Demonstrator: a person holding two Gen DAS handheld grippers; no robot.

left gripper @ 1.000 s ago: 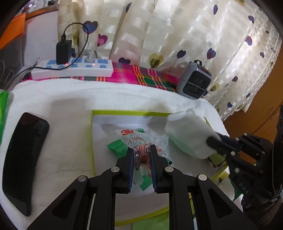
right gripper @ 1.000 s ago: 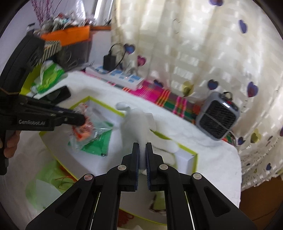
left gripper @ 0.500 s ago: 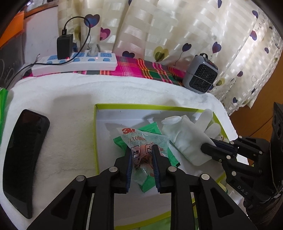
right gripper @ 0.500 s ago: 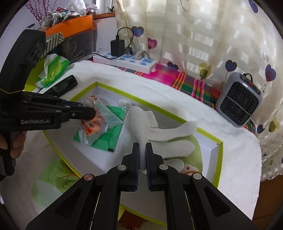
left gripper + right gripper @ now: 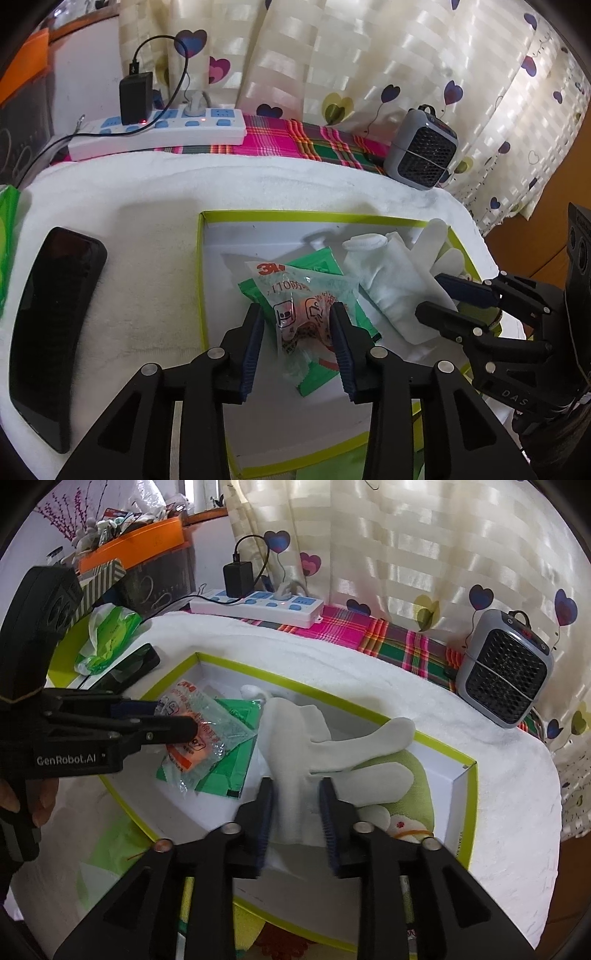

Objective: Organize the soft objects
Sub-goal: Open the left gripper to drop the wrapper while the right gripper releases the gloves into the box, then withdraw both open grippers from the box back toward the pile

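Note:
A white box with a yellow-green rim (image 5: 295, 216) (image 5: 332, 698) lies on a white towel. Inside it, a clear 3M earplug bag (image 5: 306, 306) (image 5: 195, 734) rests on a green packet (image 5: 317, 260) (image 5: 229, 760). My left gripper (image 5: 297, 326) (image 5: 173, 716) straddles the bag, its jaws opening and the pads off the bag. A white glove (image 5: 391, 280) (image 5: 295, 738) lies beside it over a green plush toy (image 5: 410, 760). My right gripper (image 5: 297, 806) (image 5: 430, 295) has its jaws opening, with the glove's cuff loose between them.
A black phone (image 5: 51, 332) (image 5: 133, 668) lies left of the box. A power strip (image 5: 159, 133) (image 5: 258, 605) and a grey mini heater (image 5: 421, 155) (image 5: 506, 668) stand at the back by the curtain. A green tissue pack (image 5: 110, 635) sits far left. A hand (image 5: 37, 805) holds the left gripper.
The glove came down from hanging to lying flat in the box. Both grippers' jaws spread apart, letting go of the bag and the glove.

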